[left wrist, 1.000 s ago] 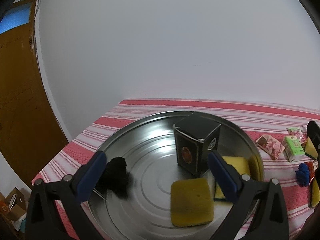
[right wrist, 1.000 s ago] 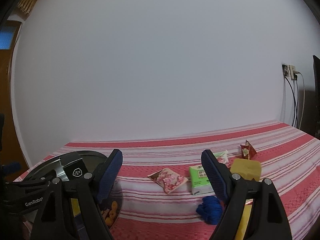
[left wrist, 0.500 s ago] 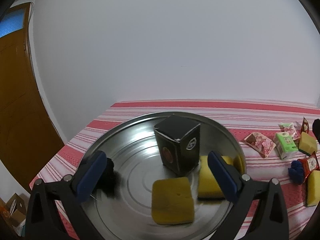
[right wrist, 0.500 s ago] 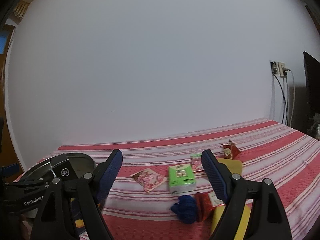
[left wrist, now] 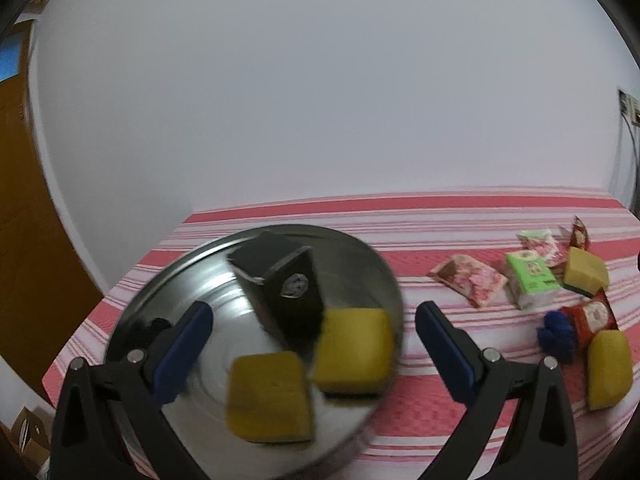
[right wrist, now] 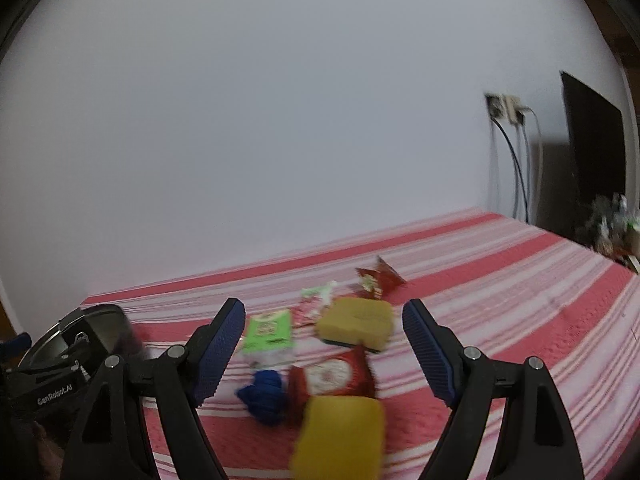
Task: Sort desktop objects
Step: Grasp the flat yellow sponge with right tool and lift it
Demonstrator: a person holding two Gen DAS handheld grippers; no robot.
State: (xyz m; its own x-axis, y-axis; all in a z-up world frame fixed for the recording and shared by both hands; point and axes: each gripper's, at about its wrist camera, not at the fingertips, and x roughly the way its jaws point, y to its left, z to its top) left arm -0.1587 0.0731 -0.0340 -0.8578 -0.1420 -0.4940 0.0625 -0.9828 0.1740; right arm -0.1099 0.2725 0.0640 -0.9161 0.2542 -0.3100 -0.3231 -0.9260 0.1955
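- The left gripper (left wrist: 312, 344) hangs over the near edge of a round metal tray (left wrist: 168, 280); its blue-padded fingers (left wrist: 182, 352) stand wide apart and hold nothing.
- In the tray, a black box (left wrist: 280, 280) stands tilted on one corner, with two yellow sponges (left wrist: 268, 396) in front of it, one beside the other, and a dark object at the left edge, too blurred to identify.
- The right gripper (right wrist: 324, 352) is also spread wide and empty, above a cluster on the red-and-white striped worktop (right wrist: 500, 300).
- The cluster: a yellow sponge (right wrist: 340, 436) nearest, a red snack packet (right wrist: 332, 374) and a blue yarn-like bundle (right wrist: 264, 396) just behind, then a green tissue pack (right wrist: 268, 334) and another sponge (right wrist: 358, 322).
- A second red packet (right wrist: 376, 278) lies farthest back.
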